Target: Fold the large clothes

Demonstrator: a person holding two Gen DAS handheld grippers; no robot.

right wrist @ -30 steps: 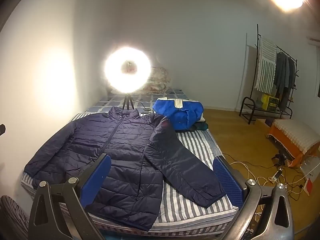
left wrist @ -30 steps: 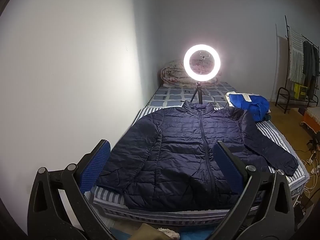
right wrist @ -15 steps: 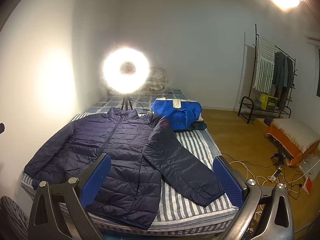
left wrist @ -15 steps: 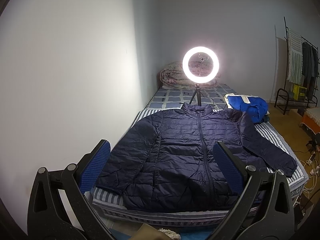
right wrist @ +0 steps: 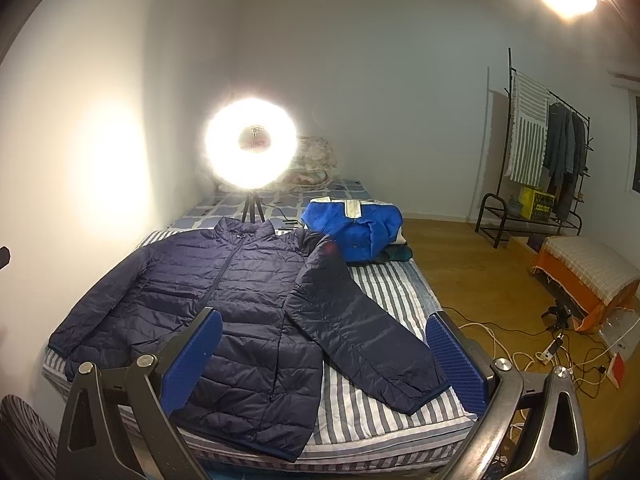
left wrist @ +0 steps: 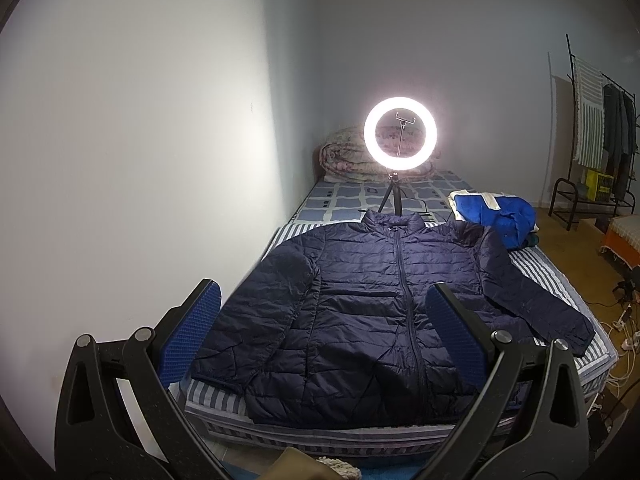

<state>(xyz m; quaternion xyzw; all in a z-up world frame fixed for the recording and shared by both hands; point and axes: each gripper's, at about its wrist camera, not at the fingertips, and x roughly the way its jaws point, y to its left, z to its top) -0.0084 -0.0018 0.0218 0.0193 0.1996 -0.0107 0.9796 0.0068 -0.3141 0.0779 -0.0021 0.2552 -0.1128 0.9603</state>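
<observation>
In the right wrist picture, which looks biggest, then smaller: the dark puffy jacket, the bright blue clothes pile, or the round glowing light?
1. Dark puffy jacket, by far.
2 and 3. Blue clothes pile and ring light look about alike; glare swells the light, and it stands farther back, so I won't rank them.

Striped bed (left wrist: 548, 276) under spread navy jacket (left wrist: 376, 300)
</observation>
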